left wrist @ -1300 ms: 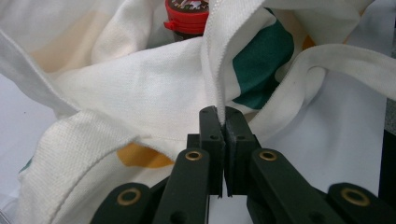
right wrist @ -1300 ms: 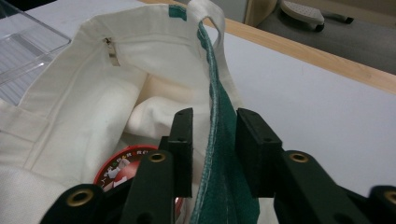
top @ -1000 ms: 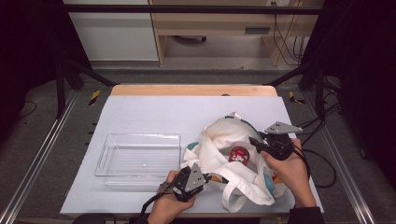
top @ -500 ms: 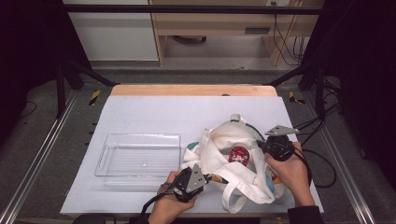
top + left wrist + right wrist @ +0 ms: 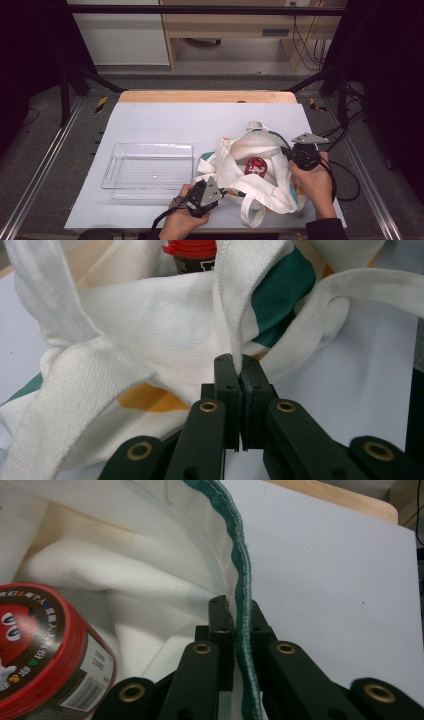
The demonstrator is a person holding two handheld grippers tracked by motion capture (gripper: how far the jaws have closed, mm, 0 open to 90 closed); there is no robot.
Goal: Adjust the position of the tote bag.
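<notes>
While the white table cover [image 5: 165, 120] stretches bare across its far and left parts, with a strip of wooden tabletop [image 5: 205, 96] showing past its far edge, the nearer right portion is taken up by a white cloth bag [image 5: 250, 170] with green and yellow patches, slumped with its mouth held open. Left of the bag, just beside it, sits a clear plastic tray [image 5: 148, 167], standing square to the table's near edge. Beyond the table lie a grey floor, a pale cabinet and dark frame legs. The left gripper [image 5: 207, 192], near the front edge, has its jaws pressed together on a fold of the bag's near rim; in the left gripper view the white cloth rises straight out from between the pads, and a looped handle [image 5: 350, 290] trails off beside it. The right gripper [image 5: 302, 152], at the bag's right side, has just been closing, and its jaws now pinch the green-stitched rim [image 5: 240, 580] on the bag's opposite side, the cloth edge running between them. Inside the open bag, between the two grippers and touching neither, lies a red-lidded jar [image 5: 257, 166], close beside the right jaws in the right gripper view.
</notes>
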